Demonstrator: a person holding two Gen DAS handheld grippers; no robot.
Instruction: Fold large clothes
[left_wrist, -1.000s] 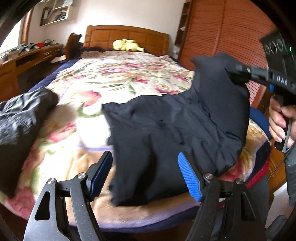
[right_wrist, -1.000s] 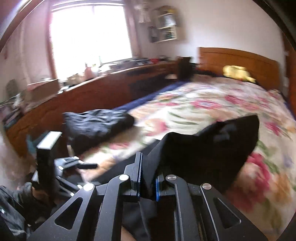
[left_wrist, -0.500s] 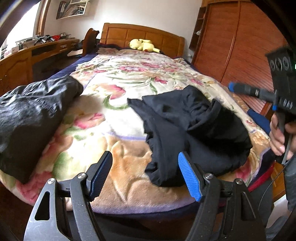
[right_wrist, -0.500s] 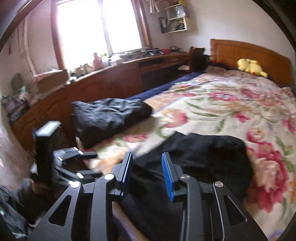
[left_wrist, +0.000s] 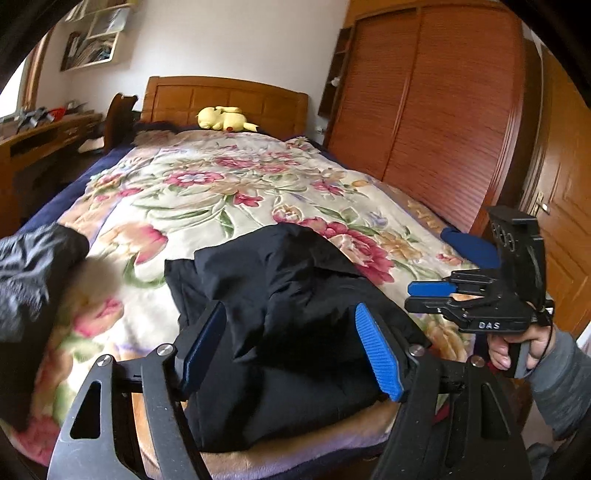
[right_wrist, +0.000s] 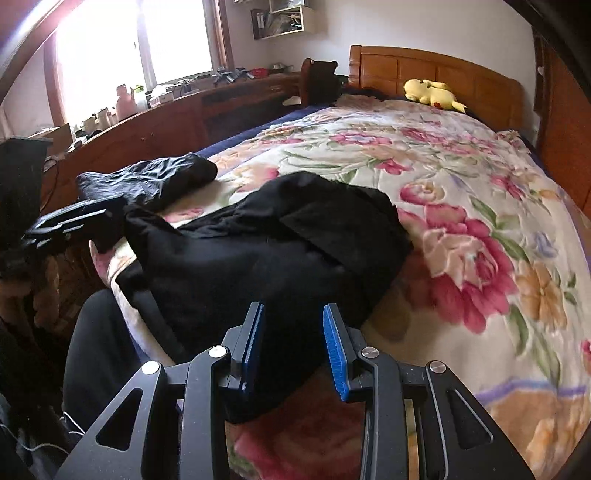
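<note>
Left wrist view showed a black garment (left_wrist: 291, 317) lying in a loose, rumpled heap near the foot of the bed (left_wrist: 207, 192), on a floral blanket, with my left gripper (left_wrist: 291, 350) hovering just above its near edge. Its blue pads were apart and closing slightly, with nothing pressed between them. My right gripper (left_wrist: 432, 295) appeared at the right of that view, held in my hand (left_wrist: 517, 350), its jaws parted and empty. Right wrist view showed the same right gripper (right_wrist: 293, 343) over the near edge of the garment (right_wrist: 266, 251), its pads standing apart with the dark cloth below them rather than pinched. A second dark garment (right_wrist: 147, 177) sat bunched at the bed's left side, touching nothing I held. A yellow plush toy (left_wrist: 223, 118) lay by the headboard. I judged the folding to be at an early stage: the black piece had one layer doubled over but lay bulky and uneven, with no neat edges, so smoothing and further folds were left, and the other garment looked untouched. Compared with a second earlier, the change was plain: then my right gripper was clamped on a corner of the black cloth and held it lifted high, while now the cloth had been dropped onto the bed and both grippers were free.
</note>
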